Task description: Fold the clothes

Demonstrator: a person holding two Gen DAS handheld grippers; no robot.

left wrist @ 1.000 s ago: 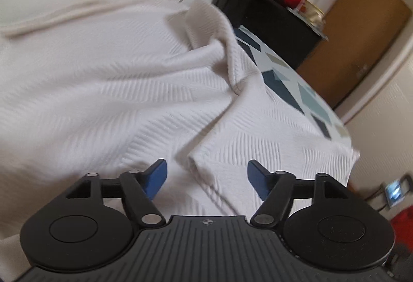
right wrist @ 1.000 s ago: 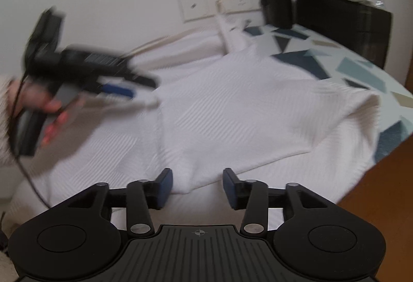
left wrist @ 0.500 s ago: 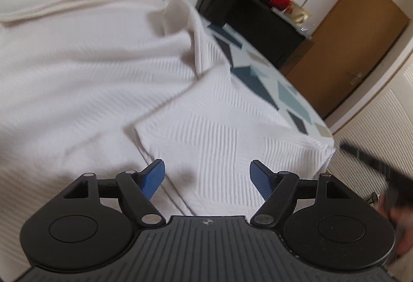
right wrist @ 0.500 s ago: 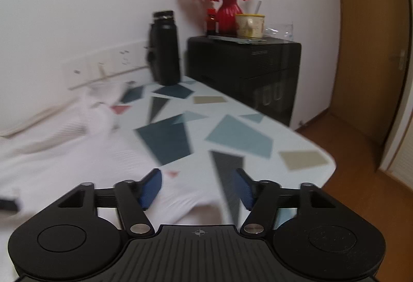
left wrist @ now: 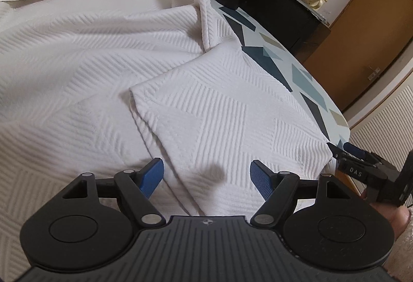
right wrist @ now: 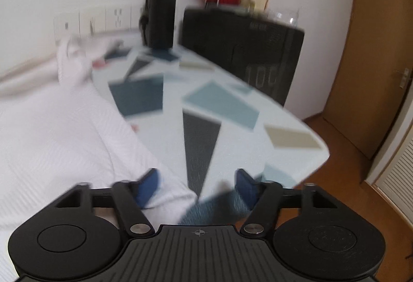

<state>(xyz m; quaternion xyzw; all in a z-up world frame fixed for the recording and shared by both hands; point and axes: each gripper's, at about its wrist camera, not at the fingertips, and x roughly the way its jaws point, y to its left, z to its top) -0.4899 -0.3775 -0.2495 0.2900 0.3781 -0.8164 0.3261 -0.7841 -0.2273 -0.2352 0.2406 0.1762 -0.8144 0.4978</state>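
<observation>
Left wrist: my left claw [left wrist: 206, 175] is released, hovering over the folded flap of the white textured garment [left wrist: 219, 111] spread on the patterned table [left wrist: 304, 80]. Right claw [left wrist: 344, 149] at the garment's corner.

Right wrist (blurred): right claw [right wrist: 197, 185] spread, empty, over the garment [right wrist: 64, 137] edge.

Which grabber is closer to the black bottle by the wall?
Probably the right, though it's hard to judge. The right gripper is at the table's near edge, facing the black bottle over bare tabletop. The left gripper sits over the white garment, bottle far off.
</observation>
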